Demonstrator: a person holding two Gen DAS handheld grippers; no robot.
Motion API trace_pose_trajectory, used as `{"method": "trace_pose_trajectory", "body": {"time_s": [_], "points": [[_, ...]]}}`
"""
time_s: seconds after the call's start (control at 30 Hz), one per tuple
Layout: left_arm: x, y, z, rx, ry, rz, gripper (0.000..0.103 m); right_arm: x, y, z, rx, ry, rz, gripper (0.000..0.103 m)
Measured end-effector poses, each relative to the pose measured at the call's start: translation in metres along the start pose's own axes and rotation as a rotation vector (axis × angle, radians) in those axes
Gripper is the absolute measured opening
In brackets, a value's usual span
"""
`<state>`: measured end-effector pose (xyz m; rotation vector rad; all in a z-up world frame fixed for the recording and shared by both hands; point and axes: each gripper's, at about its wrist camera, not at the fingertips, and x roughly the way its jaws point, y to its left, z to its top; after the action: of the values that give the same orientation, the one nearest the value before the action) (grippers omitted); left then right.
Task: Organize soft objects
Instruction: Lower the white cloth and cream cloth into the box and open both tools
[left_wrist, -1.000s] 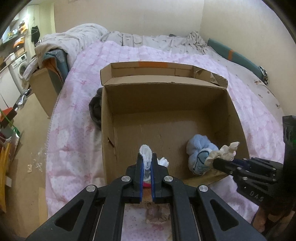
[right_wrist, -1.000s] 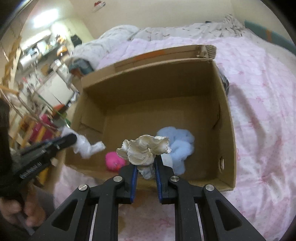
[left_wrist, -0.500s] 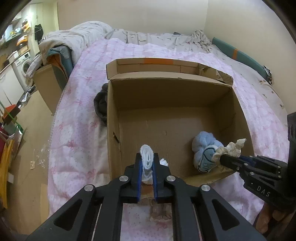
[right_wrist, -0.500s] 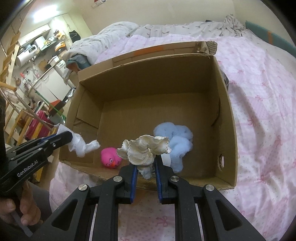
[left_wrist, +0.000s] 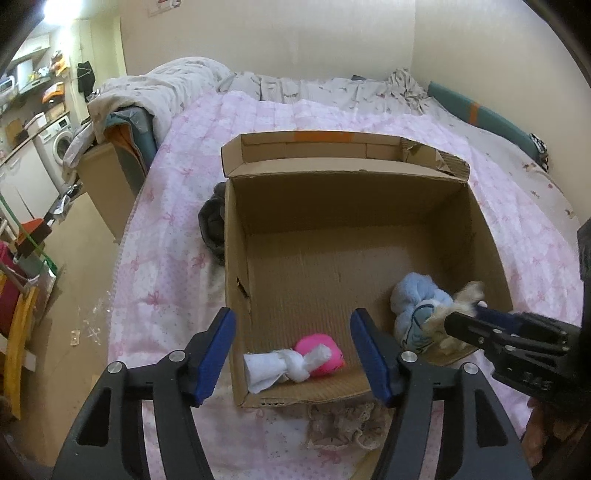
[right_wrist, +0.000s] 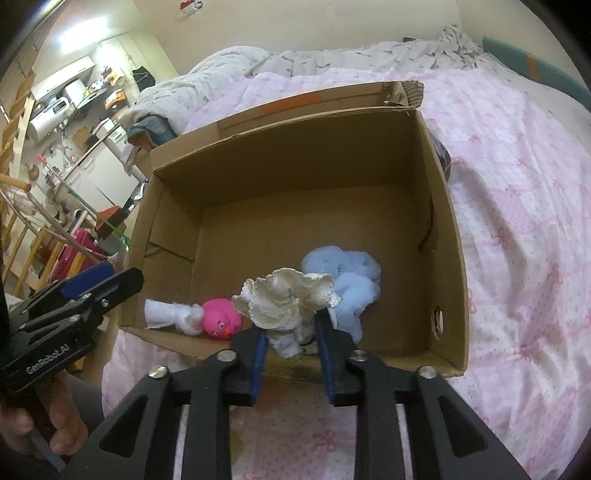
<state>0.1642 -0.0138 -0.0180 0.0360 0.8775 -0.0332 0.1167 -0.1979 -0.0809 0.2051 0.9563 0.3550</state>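
An open cardboard box (left_wrist: 476, 225) (right_wrist: 448, 236) sits on the pink quilt. Inside at its near edge lie a white rolled cloth (left_wrist: 275, 366) (right_wrist: 171, 314), a pink toy duck (left_wrist: 325, 350) (right_wrist: 221, 318) and a light blue plush (left_wrist: 415, 304) (right_wrist: 347, 280). My left gripper (left_wrist: 295, 354) is open and empty above the box's near left corner; it also shows in the right wrist view (right_wrist: 99, 286). My right gripper (right_wrist: 290, 345) is partly open around a cream frilly cloth (right_wrist: 284, 302), over the near wall; it also shows in the left wrist view (left_wrist: 461, 317).
A beige lace cloth (left_wrist: 343, 428) lies on the quilt in front of the box. A dark cloth (left_wrist: 212, 225) lies against the box's left wall. The bed's left edge drops to the floor, with a brown box (left_wrist: 103, 184) and household clutter beyond. Bedding is heaped at the far end.
My left gripper has opened and the white rolled cloth has dropped into the box beside the pink duck. My right gripper's fingers have widened around the cream cloth.
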Motion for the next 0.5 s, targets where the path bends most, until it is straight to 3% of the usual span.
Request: {"method": "trace_pose_trajectory", "body": {"time_s": [0.1,0.17,0.3,0.5], "points": [[0.001,0.001,0.001,-0.003,0.007,-0.005,0.062,-0.006,-0.003,0.001,0.034,-0.021,0.024,0.077],[0.001,0.001,0.001,-0.009,0.008,-0.007,0.062,-0.011,-0.005,0.003,0.049,-0.043,0.023,0.079],[0.001,0.002,0.002,-0.010,0.008,-0.006,0.062,-0.017,-0.010,0.004,0.075,-0.081,0.009,0.098],[0.001,0.003,0.002,-0.011,0.005,-0.003,0.062,-0.017,-0.016,0.006,0.095,-0.080,0.002,0.098]]}}
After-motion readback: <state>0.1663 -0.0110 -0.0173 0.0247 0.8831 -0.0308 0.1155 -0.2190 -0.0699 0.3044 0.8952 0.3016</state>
